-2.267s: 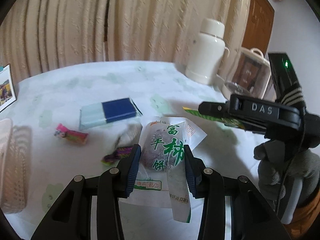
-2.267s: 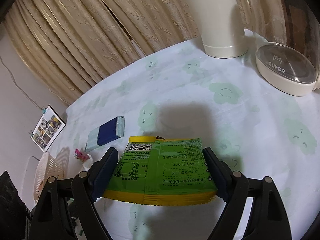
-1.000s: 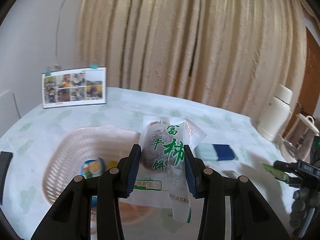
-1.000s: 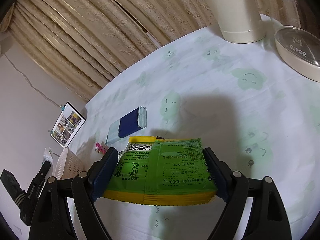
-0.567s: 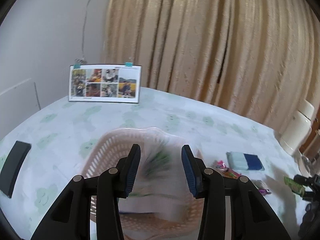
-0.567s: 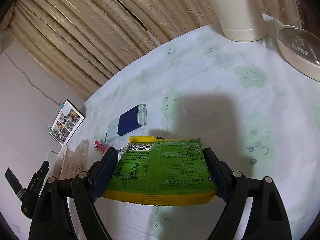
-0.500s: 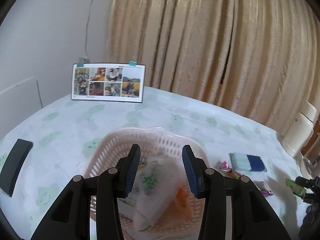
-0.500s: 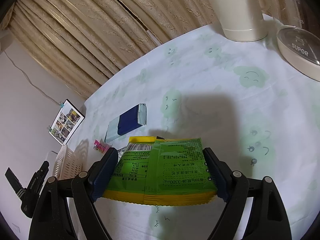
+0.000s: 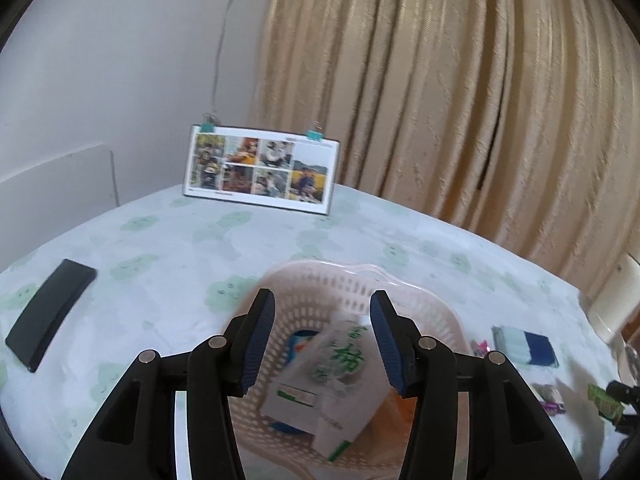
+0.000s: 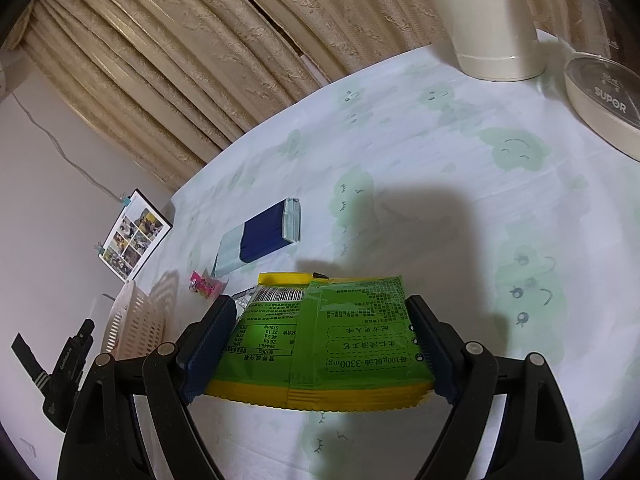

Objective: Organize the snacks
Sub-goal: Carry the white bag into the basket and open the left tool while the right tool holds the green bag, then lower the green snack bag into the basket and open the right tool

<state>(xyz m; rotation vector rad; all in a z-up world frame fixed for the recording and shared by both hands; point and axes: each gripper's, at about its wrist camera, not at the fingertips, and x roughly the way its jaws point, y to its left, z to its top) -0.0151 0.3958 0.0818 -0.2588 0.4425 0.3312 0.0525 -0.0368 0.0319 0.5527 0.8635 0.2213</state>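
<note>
- Your left gripper [image 9: 322, 338] is over the pink basket [image 9: 436, 312]. Its two blue pads are spread apart and hold nothing.
- The white snack bag [image 9: 328, 384] with green letters lies tilted inside the basket, on top of other snacks. It looks a bit blurry.
- Your right gripper [image 10: 320, 340] is squeezed tight on the green snack bag [image 10: 340, 332]. The bag sits flat between the two pads, up above the table [image 10: 440, 160].
- From the right wrist view, the basket [image 10: 136, 320] is off to the left of the green bag, and your left gripper is next to it.
- A blue packet [image 10: 260, 236] lies on the table between the basket and the cream jug [image 10: 492, 20].
- A small pink candy [image 10: 205, 282] lies close to the basket, near the blue packet.
- A photo card [image 9: 260, 170] stands behind the basket.
- A black flat thing [image 9: 50, 312] lies left of the basket.
</note>
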